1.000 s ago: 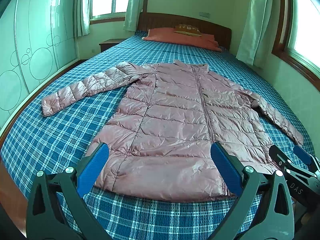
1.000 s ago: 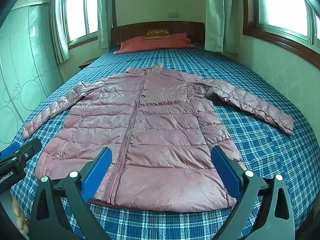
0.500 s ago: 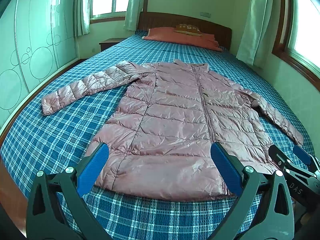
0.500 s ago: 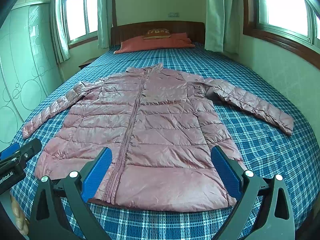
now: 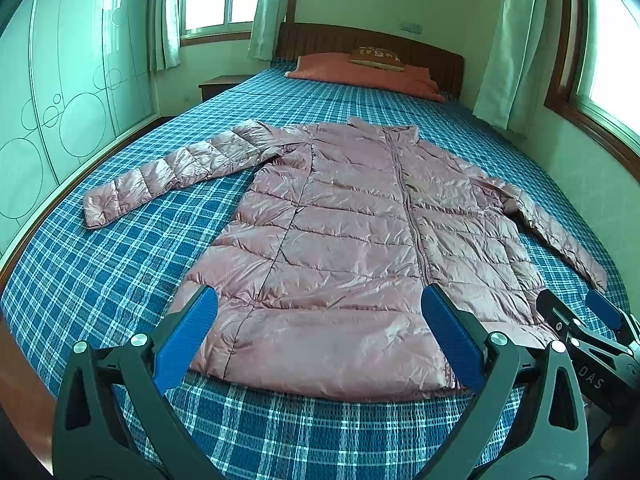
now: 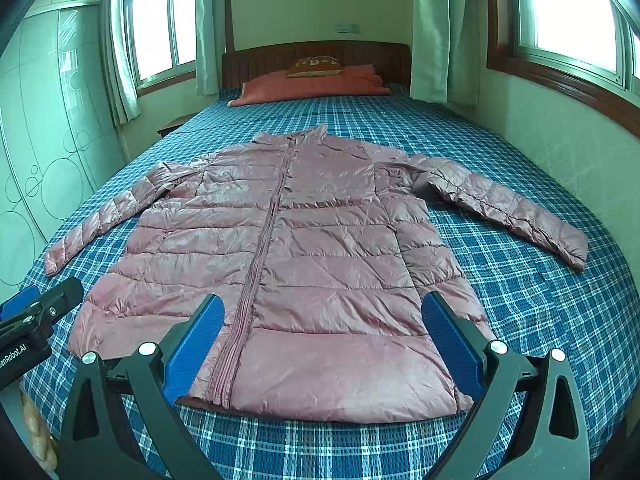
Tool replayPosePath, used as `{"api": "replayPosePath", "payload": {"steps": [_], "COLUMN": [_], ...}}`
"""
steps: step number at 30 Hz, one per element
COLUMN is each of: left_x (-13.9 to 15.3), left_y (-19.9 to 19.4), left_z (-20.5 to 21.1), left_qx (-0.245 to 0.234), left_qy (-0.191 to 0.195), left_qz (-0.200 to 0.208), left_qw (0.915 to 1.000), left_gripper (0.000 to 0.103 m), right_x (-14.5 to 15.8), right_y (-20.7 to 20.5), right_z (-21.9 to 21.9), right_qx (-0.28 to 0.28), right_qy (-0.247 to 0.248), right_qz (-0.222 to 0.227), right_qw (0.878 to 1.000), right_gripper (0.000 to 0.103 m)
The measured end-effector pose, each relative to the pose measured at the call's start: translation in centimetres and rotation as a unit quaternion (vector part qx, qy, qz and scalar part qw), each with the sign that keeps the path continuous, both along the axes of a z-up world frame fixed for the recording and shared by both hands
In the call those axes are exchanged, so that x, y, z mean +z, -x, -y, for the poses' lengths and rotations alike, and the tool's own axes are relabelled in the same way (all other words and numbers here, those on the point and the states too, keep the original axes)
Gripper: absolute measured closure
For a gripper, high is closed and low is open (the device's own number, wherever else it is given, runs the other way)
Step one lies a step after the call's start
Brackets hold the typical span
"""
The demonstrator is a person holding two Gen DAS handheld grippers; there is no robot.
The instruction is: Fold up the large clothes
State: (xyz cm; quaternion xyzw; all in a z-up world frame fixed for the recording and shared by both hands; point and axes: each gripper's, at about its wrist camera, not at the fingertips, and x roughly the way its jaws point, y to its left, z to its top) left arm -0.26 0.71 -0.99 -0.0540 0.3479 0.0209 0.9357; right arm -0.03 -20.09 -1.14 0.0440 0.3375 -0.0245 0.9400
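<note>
Pink quilted puffer jacket [image 5: 344, 240] lies flat, front up, zipped, spread across the blue plaid bedspread [image 5: 120, 272], collar toward the far headboard, hem at the near edge. Both sleeves out: left sleeve [image 5: 172, 172] angled out to the left, cuff near the left bed edge; right sleeve [image 6: 508, 208] angled right and nearward, cuff close to the right side of the bed.

Left gripper [image 5: 320, 340] hovers over the near hem, left half of the jacket, jaws spread wide, nothing between the blue pads [image 5: 188, 340], not touching fabric as far as can be seen. Right gripper [image 6: 320, 344] same: wide apart, empty, above the hem on the right half, zipper line just inside its left pad in view. Each gripper's tip shows at the edge of the other's camera, so the 2 sit side by side at the foot of the bed.

Far end: orange pillow [image 6: 312, 84] with a small brown cushion [image 6: 316, 67] on top, against the wooden headboard [image 6: 316, 56]. Windows with pale curtains on the left and right, wardrobe doors with circle pattern on the left.
</note>
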Motion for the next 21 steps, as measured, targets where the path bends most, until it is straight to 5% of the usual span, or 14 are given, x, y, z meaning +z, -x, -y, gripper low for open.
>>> {"api": "replayPosePath", "payload": {"steps": [21], "left_x": [-0.45], "left_y": [0.17], "left_z": [0.17], "left_qx": [-0.002], "left_qy": [0.000], "left_qz": [-0.007], "left_qw": [1.0000], "left_gripper": [0.002], "right_x": [-0.26], "right_y": [0.06], "right_z": [-0.07], "right_qx": [0.001], "right_qy": [0.000], "right_qz": [-0.003], "right_qw": [1.000], "right_gripper": [0.005]}}
